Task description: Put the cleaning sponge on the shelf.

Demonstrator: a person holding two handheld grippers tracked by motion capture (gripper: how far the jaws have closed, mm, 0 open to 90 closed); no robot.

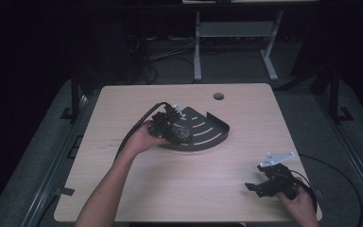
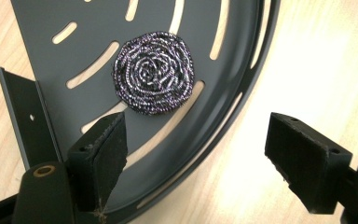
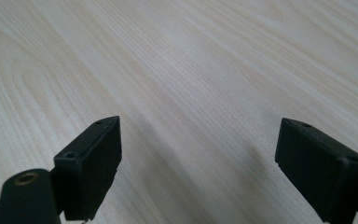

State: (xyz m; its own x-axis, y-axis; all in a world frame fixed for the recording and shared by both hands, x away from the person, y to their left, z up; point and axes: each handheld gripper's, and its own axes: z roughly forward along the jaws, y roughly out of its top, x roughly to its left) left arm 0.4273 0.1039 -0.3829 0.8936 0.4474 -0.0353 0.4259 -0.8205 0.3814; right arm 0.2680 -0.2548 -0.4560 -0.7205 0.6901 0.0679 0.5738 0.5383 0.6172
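Observation:
A dark grey quarter-round slotted shelf tray lies on the wooden table, and a round coiled metal scouring pad rests on it. My left gripper hovers over the tray's curved rim, open, with the pad just beyond its fingertips and nothing between them. In the high view that left gripper sits at the tray's left side. My right gripper stands open near the table's front right corner, over bare wood.
A round cable hole is at the table's far edge. The tray has a low upright wall along its straight side. Behind the table stands a white desk frame on a dark floor with cables.

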